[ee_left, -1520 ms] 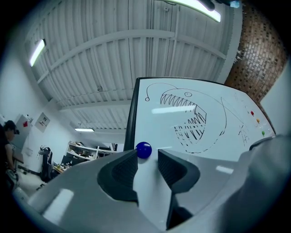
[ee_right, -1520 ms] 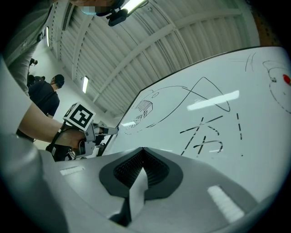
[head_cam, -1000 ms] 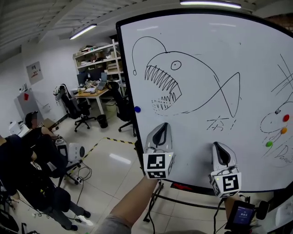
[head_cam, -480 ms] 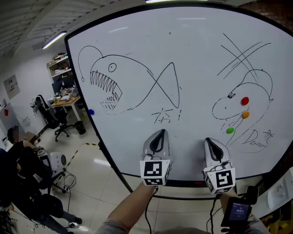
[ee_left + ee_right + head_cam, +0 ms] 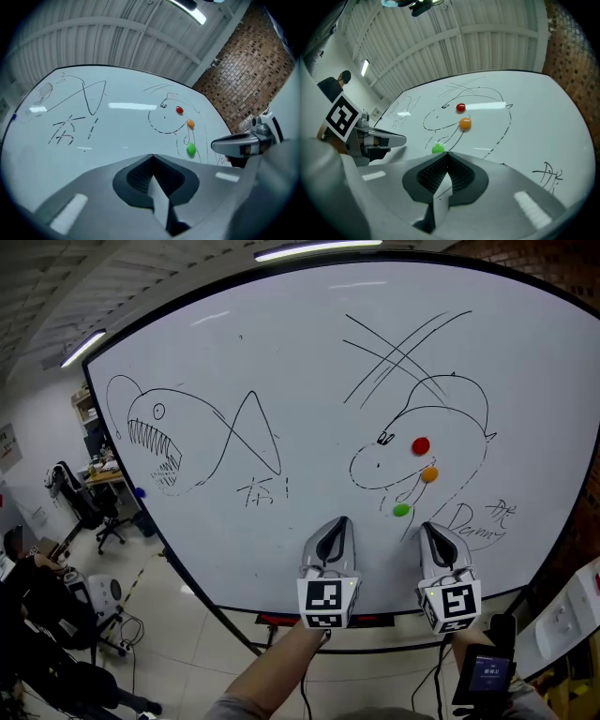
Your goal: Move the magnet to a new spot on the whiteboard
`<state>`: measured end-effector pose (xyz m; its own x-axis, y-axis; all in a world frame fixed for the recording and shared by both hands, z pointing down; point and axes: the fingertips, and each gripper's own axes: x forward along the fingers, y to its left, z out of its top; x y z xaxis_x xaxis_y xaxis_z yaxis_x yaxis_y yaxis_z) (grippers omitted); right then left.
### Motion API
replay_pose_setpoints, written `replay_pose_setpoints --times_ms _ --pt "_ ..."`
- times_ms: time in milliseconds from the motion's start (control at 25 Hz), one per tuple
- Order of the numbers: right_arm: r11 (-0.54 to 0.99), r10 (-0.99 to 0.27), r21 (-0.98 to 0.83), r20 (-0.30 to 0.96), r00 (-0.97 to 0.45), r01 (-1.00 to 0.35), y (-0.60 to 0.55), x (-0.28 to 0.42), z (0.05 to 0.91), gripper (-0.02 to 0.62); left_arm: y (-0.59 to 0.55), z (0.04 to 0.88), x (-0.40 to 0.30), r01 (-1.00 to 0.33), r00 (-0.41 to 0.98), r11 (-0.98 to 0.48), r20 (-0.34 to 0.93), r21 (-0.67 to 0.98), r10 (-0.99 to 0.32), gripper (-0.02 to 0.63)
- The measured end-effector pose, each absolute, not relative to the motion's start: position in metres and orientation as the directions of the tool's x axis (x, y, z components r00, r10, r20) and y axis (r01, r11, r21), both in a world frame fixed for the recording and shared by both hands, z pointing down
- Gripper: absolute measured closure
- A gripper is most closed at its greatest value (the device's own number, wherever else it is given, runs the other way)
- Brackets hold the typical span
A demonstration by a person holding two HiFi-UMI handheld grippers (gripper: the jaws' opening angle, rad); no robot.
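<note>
Jaws together, nothing between, on left gripper (image 5: 335, 523) and right gripper (image 5: 431, 529) | both side by side, held up before lower whiteboard (image 5: 309, 352) | green magnet (image 5: 401, 510) just beyond right gripper's tip, orange magnet (image 5: 429, 474) above it, red magnet (image 5: 421, 445) topmost, all on board's right half | blue magnet (image 5: 140, 492) at far left edge

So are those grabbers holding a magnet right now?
Nothing. The left gripper and right gripper are both shut and empty; the green magnet sits on the whiteboard, ungripped.
</note>
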<state>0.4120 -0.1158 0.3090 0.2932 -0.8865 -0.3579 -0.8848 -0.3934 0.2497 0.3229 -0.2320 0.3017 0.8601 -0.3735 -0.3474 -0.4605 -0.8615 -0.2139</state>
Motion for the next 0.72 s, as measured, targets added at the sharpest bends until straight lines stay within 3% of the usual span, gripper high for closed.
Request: replay_pose_setpoints --times_ms 400,560,720 --pt "-0.394 -0.881 0.234 -0.373 0.292 -0.889 -0.075 0.442 0.307 0.588 -0.174 0.297 0.375 -0.455 0.871 -0.835 -0.351 -0.309 -0.345 0.602" --pt "-0.391 -0.881 0.232 -0.372 0.290 -0.891 -0.061 0.450 0.309 0.588 -0.159 0.299 0.395 -0.464 0.872 -0.817 -0.339 -0.343 -0.353 0.435" --pt "-0.393 -0.881 0.223 -0.369 0.295 -0.892 -0.048 0.461 0.311 0.588 -0.161 0.302 0.408 -0.508 0.853 -0.792 -0.326 -0.339 -0.408 0.413"
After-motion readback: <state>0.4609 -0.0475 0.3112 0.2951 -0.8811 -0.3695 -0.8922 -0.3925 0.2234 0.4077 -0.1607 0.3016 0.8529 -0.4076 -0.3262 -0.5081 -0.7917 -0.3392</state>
